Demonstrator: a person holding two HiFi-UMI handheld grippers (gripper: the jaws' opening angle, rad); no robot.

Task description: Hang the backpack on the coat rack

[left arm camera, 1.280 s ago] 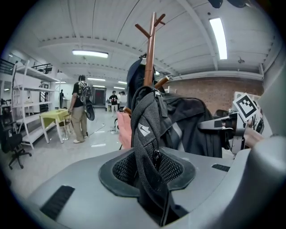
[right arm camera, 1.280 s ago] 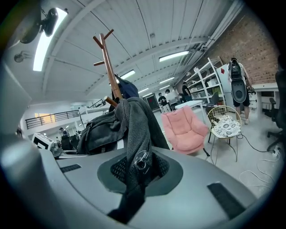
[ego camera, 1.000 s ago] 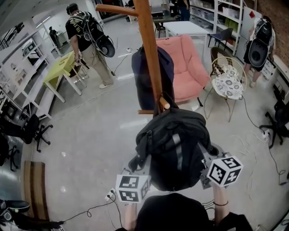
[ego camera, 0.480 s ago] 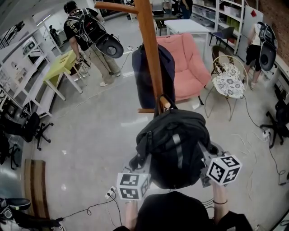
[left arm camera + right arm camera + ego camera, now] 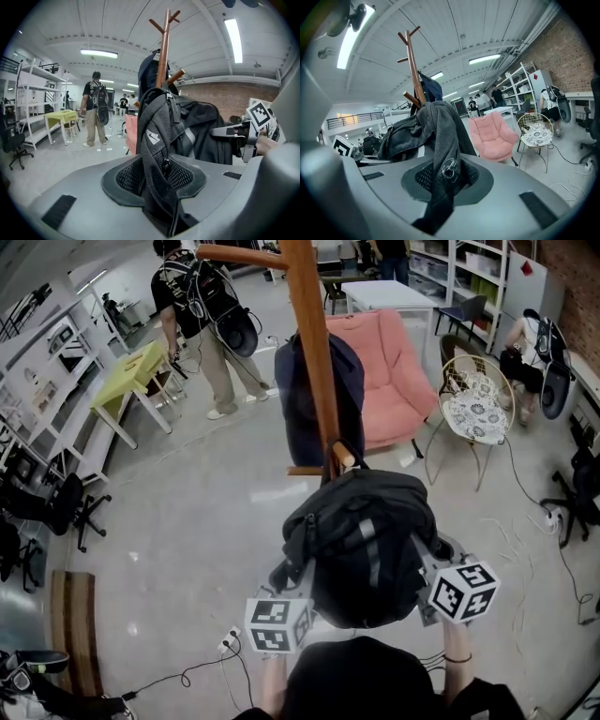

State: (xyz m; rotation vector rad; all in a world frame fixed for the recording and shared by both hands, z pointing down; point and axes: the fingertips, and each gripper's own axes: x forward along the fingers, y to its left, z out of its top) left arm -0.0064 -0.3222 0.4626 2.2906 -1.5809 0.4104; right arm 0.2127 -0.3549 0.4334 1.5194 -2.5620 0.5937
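A black backpack [image 5: 366, 549] hangs with its top loop over a lower peg [image 5: 342, 457] of the wooden coat rack [image 5: 314, 362]. My left gripper [image 5: 286, 573] is closed on the left shoulder strap [image 5: 157, 140]. Its jaws have just been opening a little, and the mesh strap still stands between them. At the bag's other side, my right gripper [image 5: 436, 554] is shut on the right shoulder strap [image 5: 440, 145]. Both grippers sit just below the bag's flanks. The pole [image 5: 162, 56] rises behind the bag in the left gripper view, and the rack [image 5: 415, 70] also shows in the right gripper view.
A dark blue jacket [image 5: 300, 399] hangs on the rack's far side. Behind it stand a pink armchair [image 5: 394, 381] and a wire chair [image 5: 473, 399]. A person [image 5: 202, 315] walks near a yellow-green table [image 5: 127, 381]. Cables [image 5: 225, 648] lie on the floor by my left gripper.
The person at the back left has walked to the right. The person at the far right has bent down. The backpack and both grippers have stayed put.
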